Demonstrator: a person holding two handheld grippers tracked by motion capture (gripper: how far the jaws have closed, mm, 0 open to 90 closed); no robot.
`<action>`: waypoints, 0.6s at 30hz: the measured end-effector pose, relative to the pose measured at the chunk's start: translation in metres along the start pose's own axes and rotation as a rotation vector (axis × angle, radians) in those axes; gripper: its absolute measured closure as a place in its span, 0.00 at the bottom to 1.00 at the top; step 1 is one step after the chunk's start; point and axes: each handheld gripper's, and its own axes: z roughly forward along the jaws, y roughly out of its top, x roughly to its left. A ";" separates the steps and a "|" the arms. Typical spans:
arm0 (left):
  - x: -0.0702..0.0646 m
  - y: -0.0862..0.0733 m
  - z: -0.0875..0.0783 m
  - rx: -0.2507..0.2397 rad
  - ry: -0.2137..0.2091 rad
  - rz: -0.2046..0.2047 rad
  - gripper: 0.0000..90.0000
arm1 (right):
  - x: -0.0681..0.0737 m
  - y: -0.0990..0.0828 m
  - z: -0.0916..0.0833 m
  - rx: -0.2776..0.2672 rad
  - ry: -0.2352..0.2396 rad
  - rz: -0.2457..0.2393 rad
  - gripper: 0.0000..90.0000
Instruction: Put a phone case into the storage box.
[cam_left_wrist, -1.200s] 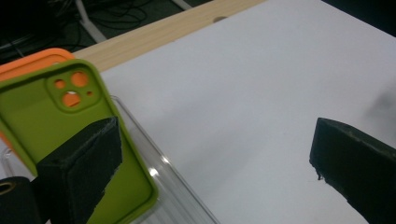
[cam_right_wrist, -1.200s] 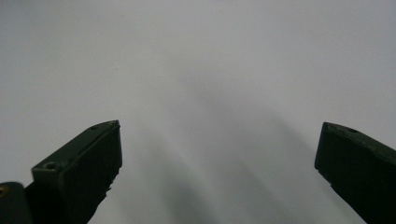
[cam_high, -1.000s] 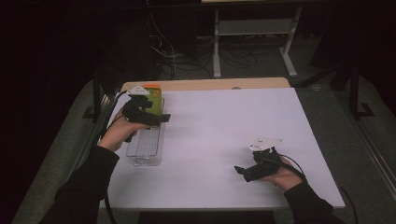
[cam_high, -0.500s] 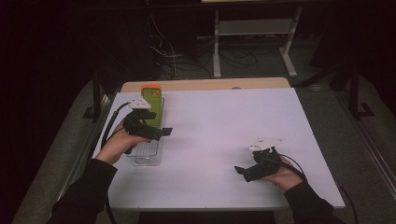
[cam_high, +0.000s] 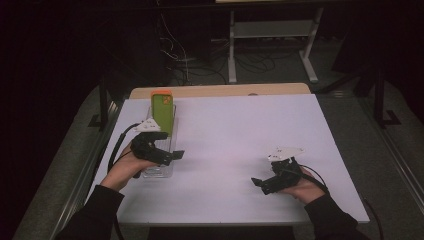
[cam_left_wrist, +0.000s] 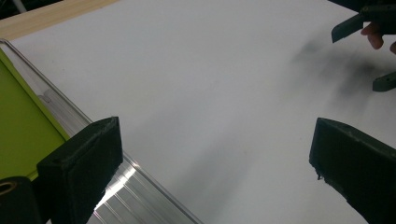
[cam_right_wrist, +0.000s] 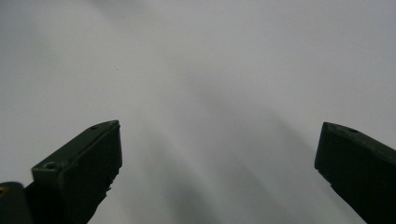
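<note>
A green phone with an orange rim leans in the far end of a clear plastic tray at the table's left. It shows as a green face behind the tray's rim in the left gripper view. My left gripper hovers over the near half of the tray, open and holding nothing. My right gripper rests low at the front right of the white table, also open and holding nothing. It appears far off as the other gripper in the left gripper view.
A wooden strip borders the table's far edge. Beyond it, on the dark floor, are a metal stand and cables. Black metal frames flank the table on both sides.
My left gripper has drawn back from the phone toward the person and now stands open. The phone stays propped in the tray. The right gripper has not moved.
</note>
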 end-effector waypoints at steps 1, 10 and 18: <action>-0.001 -0.002 0.000 -0.001 -0.003 0.003 0.03 | 0.000 0.000 -0.001 -0.002 0.002 0.007 0.00; -0.011 -0.017 -0.002 -0.027 -0.018 0.016 0.03 | -0.006 0.002 -0.011 -0.013 -0.001 0.017 0.00; -0.018 -0.033 -0.004 -0.032 -0.006 0.020 0.03 | -0.011 -0.001 -0.016 -0.012 -0.001 0.014 0.00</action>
